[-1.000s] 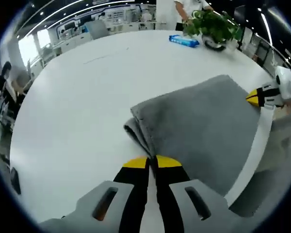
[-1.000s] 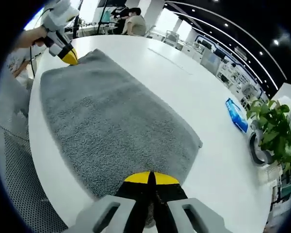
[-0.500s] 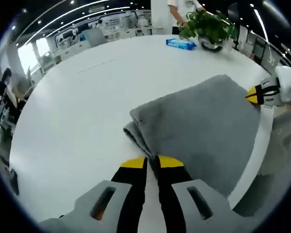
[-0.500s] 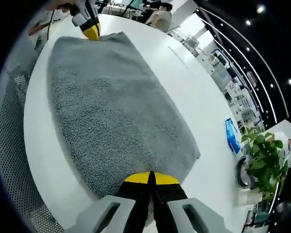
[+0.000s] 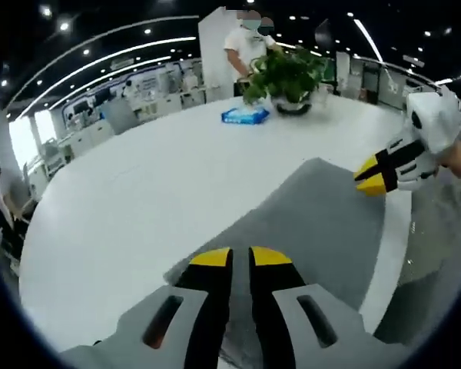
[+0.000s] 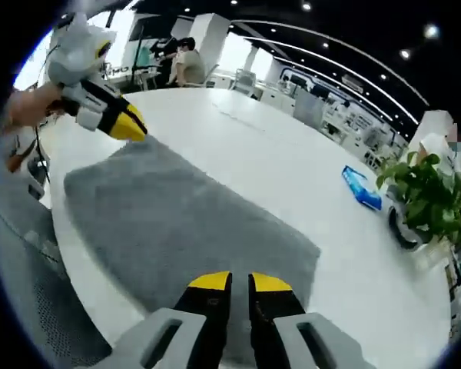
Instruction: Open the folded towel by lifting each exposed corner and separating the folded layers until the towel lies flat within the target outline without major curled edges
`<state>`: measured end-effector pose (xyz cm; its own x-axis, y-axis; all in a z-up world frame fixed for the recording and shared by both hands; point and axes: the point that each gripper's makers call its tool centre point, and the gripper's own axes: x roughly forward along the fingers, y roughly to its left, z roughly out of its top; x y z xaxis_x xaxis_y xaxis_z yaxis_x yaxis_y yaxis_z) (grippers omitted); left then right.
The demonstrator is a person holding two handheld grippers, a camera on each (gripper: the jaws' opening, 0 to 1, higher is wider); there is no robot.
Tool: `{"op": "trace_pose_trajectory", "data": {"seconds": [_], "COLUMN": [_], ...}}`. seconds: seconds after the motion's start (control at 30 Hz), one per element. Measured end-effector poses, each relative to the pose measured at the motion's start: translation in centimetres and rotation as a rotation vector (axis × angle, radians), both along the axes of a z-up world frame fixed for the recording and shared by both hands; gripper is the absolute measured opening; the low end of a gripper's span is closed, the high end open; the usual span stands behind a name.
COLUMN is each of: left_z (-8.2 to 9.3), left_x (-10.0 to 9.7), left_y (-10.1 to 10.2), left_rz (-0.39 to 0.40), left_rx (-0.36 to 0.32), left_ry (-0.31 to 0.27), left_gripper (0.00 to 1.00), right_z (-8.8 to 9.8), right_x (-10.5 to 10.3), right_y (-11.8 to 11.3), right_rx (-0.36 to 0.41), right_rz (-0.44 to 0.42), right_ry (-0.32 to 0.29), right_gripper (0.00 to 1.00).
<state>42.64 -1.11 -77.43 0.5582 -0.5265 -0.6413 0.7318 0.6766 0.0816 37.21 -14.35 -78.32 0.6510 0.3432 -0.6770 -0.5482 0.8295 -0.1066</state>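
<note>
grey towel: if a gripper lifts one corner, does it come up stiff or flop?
Likely floppy: the grey towel lies limp and flat against the white table. Its terry-like pile suggests decent grip rather than slipping. It looks fairly thick, so a lifted corner would probably sag.

One grey towel [image 6: 184, 223], one blue packet [image 6: 361, 188], one potted plant [image 6: 424, 201].

A plain grey towel [image 6: 184, 223] lies on a white table [image 5: 138, 207]. Beside a green plant [image 5: 286, 74] sits a blue packet [image 5: 244, 115].
</note>
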Motion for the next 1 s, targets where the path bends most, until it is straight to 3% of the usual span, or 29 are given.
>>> {"op": "trace_pose_trajectory", "data": {"seconds": [0.1,0.13,0.17,0.2,0.23,0.3,0.4,0.53,0.6,0.73,1.0], "left_z": [-2.6,-3.9,-4.4,-3.5,-3.5,-3.3,-3.4,-3.4,-3.4,-3.4,-3.5], "left_x": [-0.2,-0.5,-0.7,-0.1,-0.4,-0.4,-0.5,-1.0,-1.3,-1.7,-2.9], "left_y": [-0.2,0.0,-0.1,-0.6,-0.2,-0.3,-0.2,0.0,0.3,1.2,1.8], "left_rz": [-0.070,-0.068,-0.048,-0.037,-0.050,-0.119,-0.094,-0.071,-0.066,-0.044,-0.026], "left_rx": [0.114,0.142,0.124,0.065,0.085,0.117,0.108,0.155,0.177,0.164,0.170], "left_ry": [0.020,0.050,0.062,0.000,-0.002,-0.075,-0.063,-0.088,-0.090,-0.041,-0.017], "left_gripper": [0.07,0.07,0.06,0.06,0.06,0.05,0.03,0.02,0.02,0.02,0.01], "right_z": [-1.8,-3.1,-3.8,-3.4,-3.2,-3.2,-3.3,-3.4,-3.5,-3.6,-3.6], "right_x": [-1.9,-3.2,-3.4,-2.6,-2.6,-2.4,-2.3,-1.6,-1.2,0.0,1.5], "right_y": [1.7,2.0,1.7,1.6,1.7,1.8,1.8,2.0,2.0,2.1,2.3], "right_rx": [-0.004,-0.036,-0.081,-0.115,-0.139,-0.139,-0.246,-0.445,-0.494,-0.528,-0.550], "right_rz": [0.067,0.109,0.119,0.146,0.178,0.151,0.163,0.226,0.227,0.248,0.267], "right_ry": [0.093,0.164,0.163,0.086,0.083,0.105,0.119,0.076,0.066,0.054,0.073], "right_gripper": [0.00,0.00,0.00,0.00,0.00,0.00,0.00,0.00,0.00,0.00,0.00]}}
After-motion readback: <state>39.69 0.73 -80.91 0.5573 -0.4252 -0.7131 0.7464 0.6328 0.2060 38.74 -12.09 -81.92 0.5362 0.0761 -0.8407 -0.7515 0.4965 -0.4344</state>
